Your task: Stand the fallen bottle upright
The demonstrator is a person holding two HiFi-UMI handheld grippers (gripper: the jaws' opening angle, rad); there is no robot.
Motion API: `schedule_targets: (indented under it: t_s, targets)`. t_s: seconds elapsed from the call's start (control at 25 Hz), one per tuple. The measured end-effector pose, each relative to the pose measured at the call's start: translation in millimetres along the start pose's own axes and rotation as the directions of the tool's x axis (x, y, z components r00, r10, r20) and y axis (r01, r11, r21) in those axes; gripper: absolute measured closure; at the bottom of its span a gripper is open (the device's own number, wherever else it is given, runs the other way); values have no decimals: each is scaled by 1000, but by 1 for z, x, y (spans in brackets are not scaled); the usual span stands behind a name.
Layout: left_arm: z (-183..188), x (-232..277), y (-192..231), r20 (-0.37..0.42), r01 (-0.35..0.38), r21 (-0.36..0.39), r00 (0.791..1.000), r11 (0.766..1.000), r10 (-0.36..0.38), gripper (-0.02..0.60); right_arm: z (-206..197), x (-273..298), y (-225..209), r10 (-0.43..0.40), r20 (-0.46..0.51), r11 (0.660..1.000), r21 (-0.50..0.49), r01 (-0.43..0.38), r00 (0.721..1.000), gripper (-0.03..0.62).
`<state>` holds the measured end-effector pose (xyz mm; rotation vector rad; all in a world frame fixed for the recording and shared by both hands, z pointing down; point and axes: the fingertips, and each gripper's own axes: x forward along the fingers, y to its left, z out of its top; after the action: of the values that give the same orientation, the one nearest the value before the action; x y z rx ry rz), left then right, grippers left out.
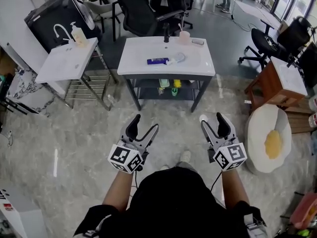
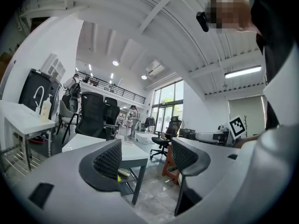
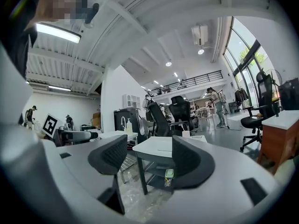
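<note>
A blue bottle [image 1: 157, 61] lies on its side near the middle of the white sink table [image 1: 138, 53], with a clear plastic item [image 1: 178, 58] just to its right. Both grippers are held low in front of the person, well short of the table's front edge. My left gripper [image 1: 145, 124] is open with nothing between its jaws; through it [image 2: 147, 157] I see the table and floor. My right gripper [image 1: 213, 120] is also open and empty, and the table top [image 3: 161, 146] shows beyond its jaws [image 3: 148, 154]. Neither gripper view shows the bottle.
A black faucet [image 1: 166, 33] and pink cup [image 1: 184, 36] stand at the table's back; small items sit on its lower shelf [image 1: 168, 83]. A second sink stand [image 1: 67, 61] is at left, a wooden cabinet [image 1: 277, 81] and egg-shaped cushion [image 1: 270, 140] at right. Office chairs [image 1: 138, 9] stand behind.
</note>
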<state>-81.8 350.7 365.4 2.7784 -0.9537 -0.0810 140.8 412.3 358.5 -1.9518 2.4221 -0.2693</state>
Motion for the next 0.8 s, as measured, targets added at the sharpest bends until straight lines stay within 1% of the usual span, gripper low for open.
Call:
schedule_targets:
  t_s: [0.12,0.2,0.28,0.48,0.68,0.8]
  targets:
    - [0,19,9,3,25,2,1000,1000,-25,245,0,18,-8,-6,-10,1000,4,6,1000,287]
    - [0,41,12,-8,63,35,998,997,-63,245,0,32,-13,2,-11,1000,10,-1,1000,287]
    - [3,60,20,-14,78,56,997,995,-78,245,-5,49,-18,10,-14,1000,15,-10,1000,287]
    - [5,91,47,-17,48,51,999,998,-47,245,-11,99,-33,38,-28,999,37,-37,999,287]
    - [14,130,89,-7,-3,57,1000,998,4,245,-8,161,-49,94,-33,996,4,-94,995,287]
    - [20,157,109,-25,-15,77,1000,997,17,245,-8,193,-67,116,-55,993,8,-116,992,292]
